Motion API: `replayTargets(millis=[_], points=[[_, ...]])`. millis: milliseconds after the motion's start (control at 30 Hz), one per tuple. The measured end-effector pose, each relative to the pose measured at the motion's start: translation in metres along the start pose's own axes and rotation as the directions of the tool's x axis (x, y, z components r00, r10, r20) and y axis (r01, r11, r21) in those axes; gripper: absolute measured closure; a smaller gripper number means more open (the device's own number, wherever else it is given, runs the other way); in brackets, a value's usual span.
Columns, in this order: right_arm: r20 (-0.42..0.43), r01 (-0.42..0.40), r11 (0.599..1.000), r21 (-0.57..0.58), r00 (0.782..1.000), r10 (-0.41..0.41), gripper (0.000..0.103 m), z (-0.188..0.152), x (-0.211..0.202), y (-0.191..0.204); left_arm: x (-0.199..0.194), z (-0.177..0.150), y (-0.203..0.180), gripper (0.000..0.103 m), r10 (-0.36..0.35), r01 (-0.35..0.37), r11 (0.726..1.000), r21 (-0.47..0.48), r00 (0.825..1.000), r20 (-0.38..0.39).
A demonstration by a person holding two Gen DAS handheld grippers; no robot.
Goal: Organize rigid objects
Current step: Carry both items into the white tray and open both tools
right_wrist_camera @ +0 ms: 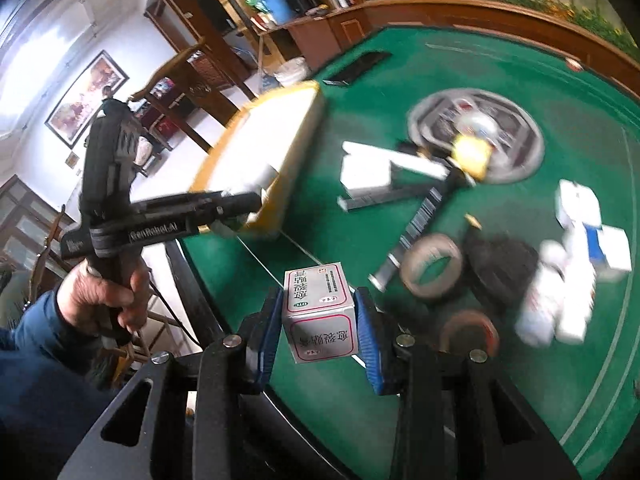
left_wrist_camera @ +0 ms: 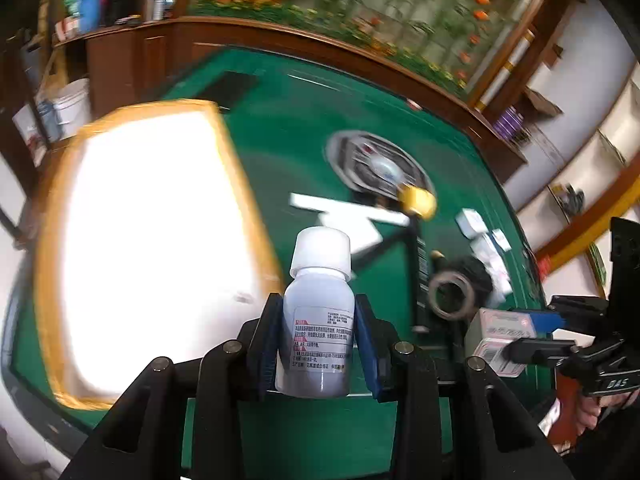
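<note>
- Progress, as I judge it: early to middle. Two items are lifted; neither is stowed yet.
- My left gripper (left_wrist_camera: 318, 344) is clamped on a white plastic medicine bottle with a white cap (left_wrist_camera: 318, 320), held upright at lower centre of the left wrist view, clear of the green felt table (left_wrist_camera: 288, 128).
- My right gripper (right_wrist_camera: 318, 332) pinches a small silver-and-white printed carton (right_wrist_camera: 320, 316) at lower centre of the right wrist view.
- A yellow-rimmed rectangular tray with a white inside (left_wrist_camera: 152, 248), left of frame, looks the likely destination; glare hides its contents.
- Left to do: rolls of tape (right_wrist_camera: 434, 266), white boxes (right_wrist_camera: 580, 248) and a yellow-headed tool (right_wrist_camera: 472, 156) lie scattered at right of frame.
</note>
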State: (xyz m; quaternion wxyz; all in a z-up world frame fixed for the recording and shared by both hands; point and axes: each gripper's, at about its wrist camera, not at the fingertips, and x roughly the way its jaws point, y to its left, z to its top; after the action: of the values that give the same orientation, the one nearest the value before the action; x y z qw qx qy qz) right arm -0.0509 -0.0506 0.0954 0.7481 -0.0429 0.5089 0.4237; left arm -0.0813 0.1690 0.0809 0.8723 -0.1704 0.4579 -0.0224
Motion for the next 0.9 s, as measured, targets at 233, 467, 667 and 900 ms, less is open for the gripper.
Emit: replayTargets(millis=[233,467,667,900], points=[[0.047,-0.022,0.999,-0.026,0.999,0.024,0.068,0.076,0.045,0.047,-0.003,0.028,0.070,0.066,0.092,-0.091,0.992,-0.089,0.996,0.012],[0.048,0.009,1.000,-0.027,0.999,-0.007,0.068,0.159,0.121,0.087,0.016,0.064,0.125,0.066,0.143,-0.141,0.981,-0.134,0.990,0.001],[0.058,0.082,0.997,0.008,0.995,-0.082,0.068,0.217,0.193,0.097,0.050,0.099,0.161,0.066,0.182,-0.184,0.972,-0.147,0.983,-0.027],[0.064,0.161,0.984,0.073,0.984,-0.166,0.068,0.249,0.241,0.085,0.075,0.117,0.185,0.066,0.130,-0.136,0.965,-0.226,0.991,-0.041]])
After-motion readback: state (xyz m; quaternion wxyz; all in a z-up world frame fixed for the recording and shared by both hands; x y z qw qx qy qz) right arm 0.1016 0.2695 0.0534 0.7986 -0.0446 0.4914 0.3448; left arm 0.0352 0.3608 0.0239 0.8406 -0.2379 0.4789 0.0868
